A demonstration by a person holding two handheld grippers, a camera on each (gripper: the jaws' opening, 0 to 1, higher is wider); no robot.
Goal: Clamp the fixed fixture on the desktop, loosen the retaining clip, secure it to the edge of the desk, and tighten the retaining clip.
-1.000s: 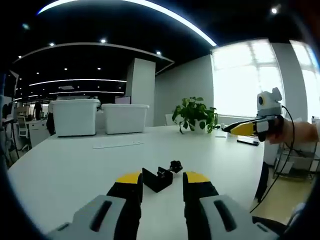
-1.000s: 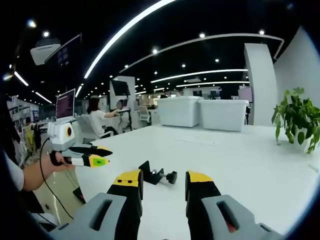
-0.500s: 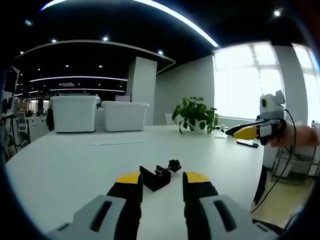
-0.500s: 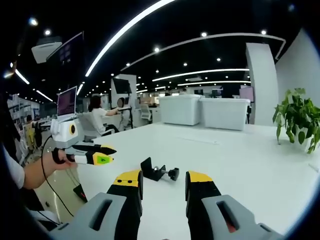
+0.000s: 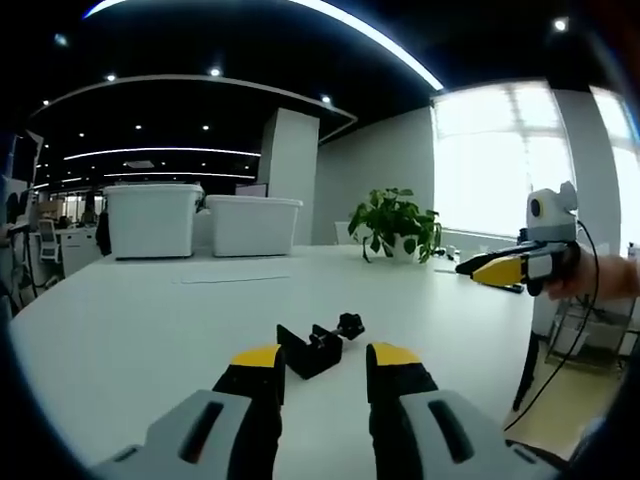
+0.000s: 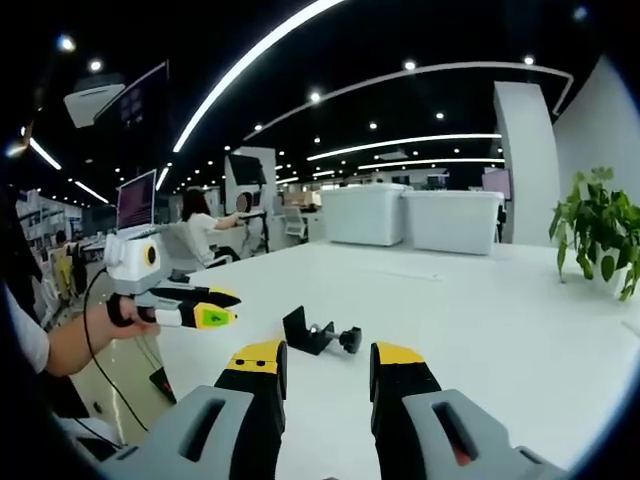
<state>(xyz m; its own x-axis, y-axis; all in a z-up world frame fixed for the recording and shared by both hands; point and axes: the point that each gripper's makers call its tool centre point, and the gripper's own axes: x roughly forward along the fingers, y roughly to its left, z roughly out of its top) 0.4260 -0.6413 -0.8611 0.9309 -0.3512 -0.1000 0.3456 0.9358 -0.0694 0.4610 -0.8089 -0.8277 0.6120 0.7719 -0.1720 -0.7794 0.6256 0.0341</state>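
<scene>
The clamp (image 5: 318, 346) sits on the white desk (image 5: 130, 320), just past the tips of the left gripper (image 5: 322, 362) and pretty much centred between its two jaws, not touching either. Those jaws are spread apart with nothing in them. In the right gripper view the same clamp (image 6: 318, 334) lies a little further out from the right gripper (image 6: 326, 362) and slightly toward its left jaw, again clear of it. That one's also gaping with nothing held.

The clamp is a small black C-shaped piece with a screw rod and a round knob (image 5: 350, 323) on the far end. It's lying on its side, but it's so dark I can't make out the thread or how far the screw is wound in.

The right gripper also pokes into the left gripper view, held up off the desk in a hand (image 5: 590, 280); its jaws there look nearly together, hard to say. Behind: two white bins (image 5: 152, 220) and a plant (image 5: 392, 222).
</scene>
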